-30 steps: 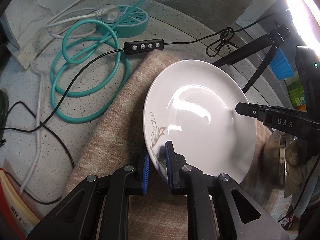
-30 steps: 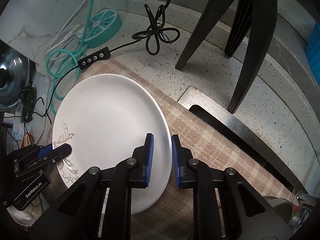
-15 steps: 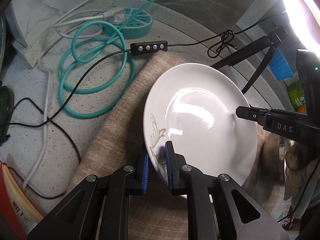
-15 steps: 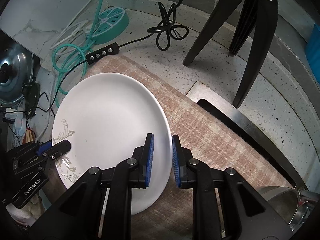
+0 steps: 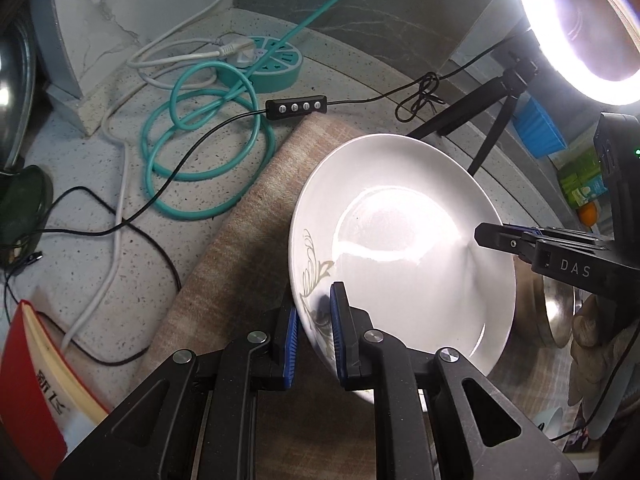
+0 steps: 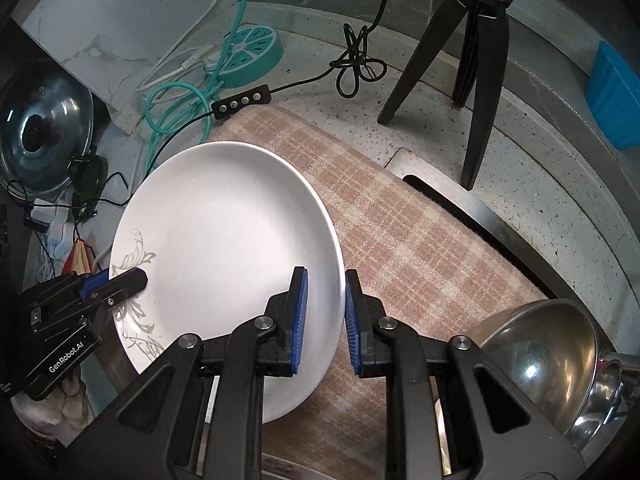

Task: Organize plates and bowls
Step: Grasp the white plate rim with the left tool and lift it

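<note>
A white plate [image 5: 404,240] with a grey leaf pattern is held between both grippers above a plaid cloth [image 6: 400,216]. My left gripper [image 5: 314,336] is shut on the plate's patterned rim. My right gripper [image 6: 324,316] is shut on the opposite rim of the plate [image 6: 224,232]. In the right wrist view the left gripper's fingers [image 6: 120,280] show on the patterned edge. A steel bowl [image 6: 548,364] sits at the lower right.
A teal power strip [image 5: 260,64] with coiled teal cable [image 5: 200,148], a black button remote [image 5: 296,107] and loose wires lie on the speckled counter. Black tripod legs [image 6: 472,60] stand at the back. A pot lid [image 6: 44,132] is far left. A red book [image 5: 36,380] lies lower left.
Both grippers have carried the plate together, lifting and shifting it over the cloth; the steel bowl has come into the right wrist view. Both grips are unchanged.
</note>
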